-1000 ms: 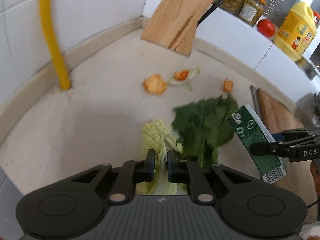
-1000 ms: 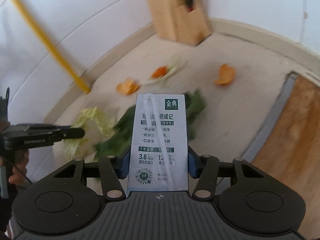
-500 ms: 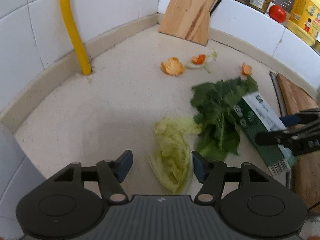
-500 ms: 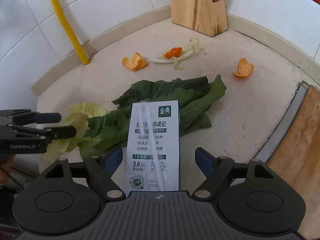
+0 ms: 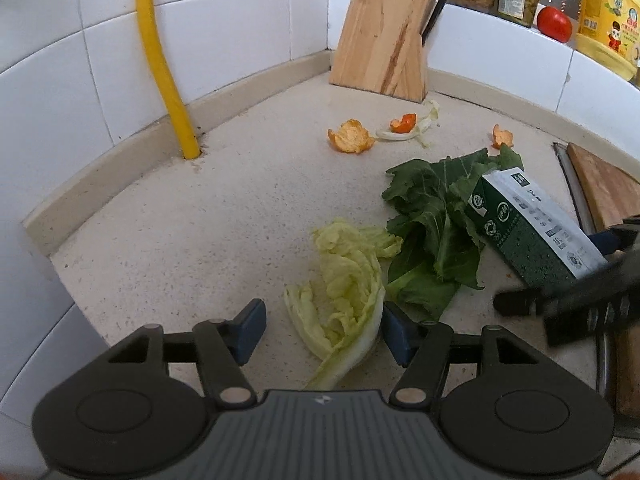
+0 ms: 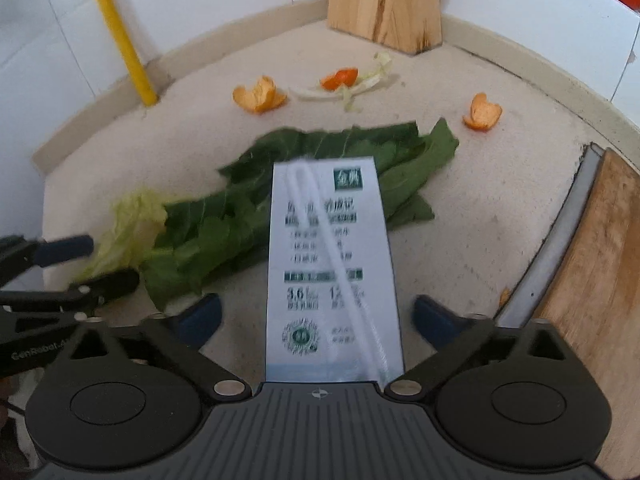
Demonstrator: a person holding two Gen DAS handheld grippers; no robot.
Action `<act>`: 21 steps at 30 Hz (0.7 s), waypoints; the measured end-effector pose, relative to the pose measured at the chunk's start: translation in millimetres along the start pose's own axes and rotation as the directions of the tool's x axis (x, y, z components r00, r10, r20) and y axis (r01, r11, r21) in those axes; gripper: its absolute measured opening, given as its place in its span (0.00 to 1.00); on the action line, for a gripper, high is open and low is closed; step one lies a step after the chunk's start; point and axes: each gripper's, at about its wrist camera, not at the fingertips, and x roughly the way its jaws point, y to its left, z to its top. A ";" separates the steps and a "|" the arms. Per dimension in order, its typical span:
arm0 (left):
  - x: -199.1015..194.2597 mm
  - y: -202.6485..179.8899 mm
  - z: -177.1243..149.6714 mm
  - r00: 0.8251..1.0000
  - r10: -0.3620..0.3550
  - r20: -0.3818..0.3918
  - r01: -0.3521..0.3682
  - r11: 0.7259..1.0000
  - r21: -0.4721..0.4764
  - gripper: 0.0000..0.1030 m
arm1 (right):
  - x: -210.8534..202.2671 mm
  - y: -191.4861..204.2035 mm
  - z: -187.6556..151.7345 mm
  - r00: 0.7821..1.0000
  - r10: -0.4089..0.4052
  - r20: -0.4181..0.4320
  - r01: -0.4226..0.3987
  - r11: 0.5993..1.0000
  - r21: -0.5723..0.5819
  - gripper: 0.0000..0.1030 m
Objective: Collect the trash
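A pale cabbage leaf (image 5: pixel 344 280) lies on the speckled counter (image 5: pixel 180 240) between the fingers of my left gripper (image 5: pixel 322 334), which is open; its right pad is close beside the leaf. A green and white milk carton (image 6: pixel 332 272) rests partly on dark green leaves (image 6: pixel 320 148). My right gripper (image 6: pixel 318 318) straddles it, its jaws opening, with both pads clear of the carton's sides. Three orange peels (image 5: pixel 351 137) (image 5: pixel 404 123) (image 5: pixel 502 136) lie farther back, one on a pale vegetable scrap.
A wooden knife block (image 5: pixel 384 40) stands in the tiled corner. A yellow pipe (image 5: pixel 160 60) rises from the counter at the left wall. A wooden cutting board (image 6: pixel 592 280) lies on the right. Jars, a tomato (image 5: pixel 554 24) and a yellow oil bottle sit on the ledge.
My left gripper went from shut on the cabbage leaf to open, and the leaf now lies on the counter. The right jaws spread off the carton. Both grippers sank toward the counter.
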 end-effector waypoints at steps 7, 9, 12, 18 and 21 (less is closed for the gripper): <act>2.5 -6.5 -3.8 1.000 -0.006 -0.002 0.006 1.000 0.009 0.82 | 3.8 4.8 -2.5 0.999 -0.033 -0.013 0.032 0.998 -0.047 1.00; 2.6 -7.4 -6.5 1.000 -0.002 0.008 0.002 1.000 0.009 0.85 | 5.5 7.9 -2.9 0.998 -0.055 -0.015 0.054 0.996 -0.068 1.00; 2.5 -6.5 -7.6 1.000 -0.005 0.017 0.005 1.000 0.002 0.87 | 5.5 6.5 -1.8 0.998 -0.058 -0.025 0.056 0.997 -0.052 1.00; 1.3 3.3 -8.3 0.998 -0.048 0.044 0.051 0.996 -0.078 0.96 | 5.0 6.5 -3.6 0.998 -0.059 -0.011 0.058 0.997 -0.058 1.00; 2.7 -3.2 -8.7 0.999 -0.028 0.028 0.029 0.999 -0.025 0.96 | 4.5 6.5 -6.2 0.998 -0.059 0.004 0.059 0.996 -0.060 1.00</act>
